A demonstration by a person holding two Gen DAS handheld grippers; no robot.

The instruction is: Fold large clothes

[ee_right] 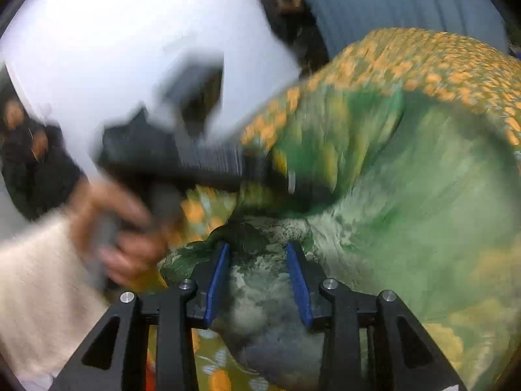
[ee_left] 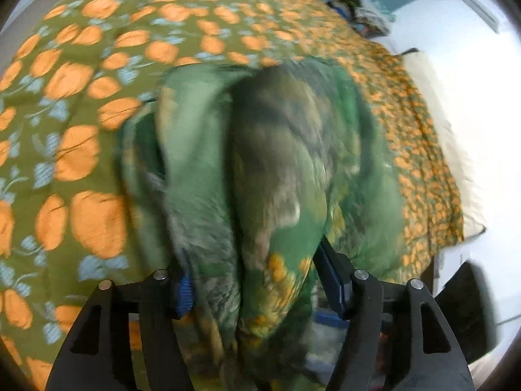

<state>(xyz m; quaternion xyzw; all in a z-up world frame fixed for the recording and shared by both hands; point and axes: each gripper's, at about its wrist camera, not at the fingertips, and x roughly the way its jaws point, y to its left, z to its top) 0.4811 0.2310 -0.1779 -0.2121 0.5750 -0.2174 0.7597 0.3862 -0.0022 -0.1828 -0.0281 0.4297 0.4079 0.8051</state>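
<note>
A large green garment [ee_left: 260, 163] with grey and yellow patches hangs bunched over a bed with a green and orange floral cover [ee_left: 81, 97]. My left gripper [ee_left: 257, 280] has its blue pads wide apart with a thick fold of the garment between them. In the right wrist view the garment [ee_right: 407, 195] is blurred by motion. My right gripper [ee_right: 259, 273] has its blue pads apart around a grey-green fold. The left gripper [ee_right: 182, 159] and the hand holding it cross that view at left.
The bed cover [ee_right: 423, 62] fills the upper right of the right wrist view. A pile of clothes [ee_left: 361, 13] lies at the far end of the bed. A white wall [ee_left: 456, 81] and a dark object [ee_left: 469, 309] are at right.
</note>
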